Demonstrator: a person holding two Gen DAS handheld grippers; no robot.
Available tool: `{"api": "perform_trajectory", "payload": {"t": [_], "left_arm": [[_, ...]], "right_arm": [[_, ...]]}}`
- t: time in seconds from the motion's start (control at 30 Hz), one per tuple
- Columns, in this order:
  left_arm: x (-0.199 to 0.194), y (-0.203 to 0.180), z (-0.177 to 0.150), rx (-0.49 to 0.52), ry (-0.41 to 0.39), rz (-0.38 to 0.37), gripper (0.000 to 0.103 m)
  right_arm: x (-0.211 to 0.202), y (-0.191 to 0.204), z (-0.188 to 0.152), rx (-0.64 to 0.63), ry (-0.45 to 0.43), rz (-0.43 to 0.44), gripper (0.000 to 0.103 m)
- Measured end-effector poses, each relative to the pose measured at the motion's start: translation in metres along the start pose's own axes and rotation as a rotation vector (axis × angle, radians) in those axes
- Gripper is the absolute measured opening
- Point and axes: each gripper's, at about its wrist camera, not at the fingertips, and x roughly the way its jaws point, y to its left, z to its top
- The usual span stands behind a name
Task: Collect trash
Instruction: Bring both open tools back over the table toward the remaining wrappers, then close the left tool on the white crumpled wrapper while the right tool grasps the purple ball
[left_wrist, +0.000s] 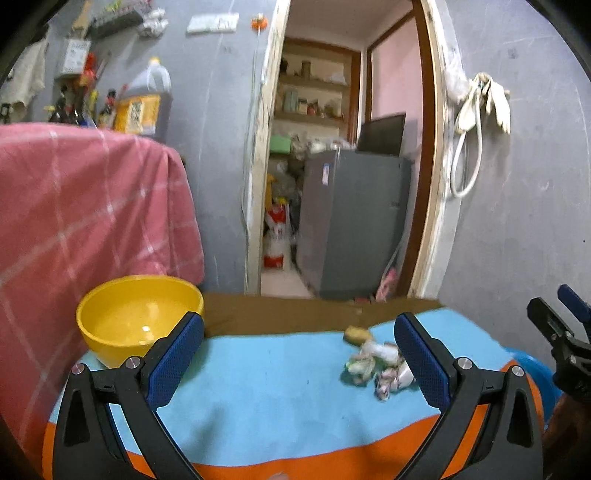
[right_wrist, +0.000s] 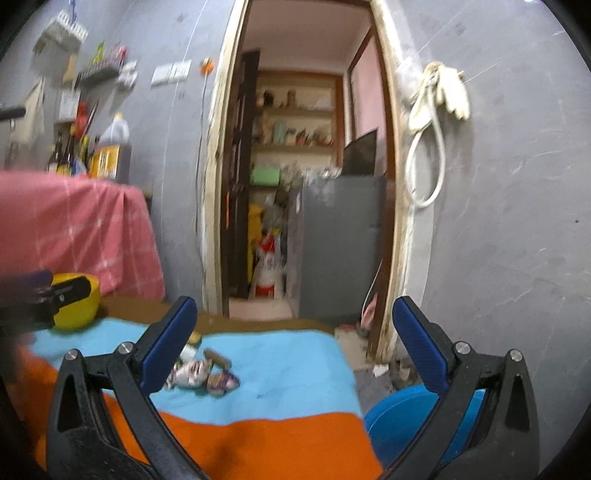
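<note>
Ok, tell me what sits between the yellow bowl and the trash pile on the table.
Nothing: in the left wrist view, only bare blue cloth runs from the bowl to the trash.

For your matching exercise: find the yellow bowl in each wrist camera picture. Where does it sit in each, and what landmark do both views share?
Left wrist view: the yellow bowl sits lower left, behind the left finger, fully visible.
Right wrist view: the bowl sits at the far left edge, partly hidden by the left gripper.
Shared landmark: the open doorway straight ahead.
</note>
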Motion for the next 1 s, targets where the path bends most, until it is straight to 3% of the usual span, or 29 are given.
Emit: {"api": "perform_trajectory", "payload": {"t": [0.33,0.47,0.73,0.83,1.0], "left_arm": [[0.037,0.004,-0.007,-0.053,0.201,-0.022,0.101],[0.053,0.003,-0.010,-0.062,0.284,-0.070,0.099],[0.078,-0.012,-0.015,-0.022,0.422,-0.182,0.079],[0.089,-0.016,-0.016,-0.009,0.473,-0.216,0.066],[0.102,-0.018,-0.014,-0.044,0.522,-0.247,0.054]], "right_arm": [[0.030,0.016,-0.013,-0.068,0.169,0.062,0.103],[0.044,0.017,-0.018,-0.075,0.258,0.088,0.103],[0.076,0.020,-0.030,-0.082,0.459,0.166,0.098],[0.082,0.029,-0.035,-0.118,0.508,0.190,0.090],[0.090,0.033,-0.042,-0.139,0.575,0.208,0.078]]}}
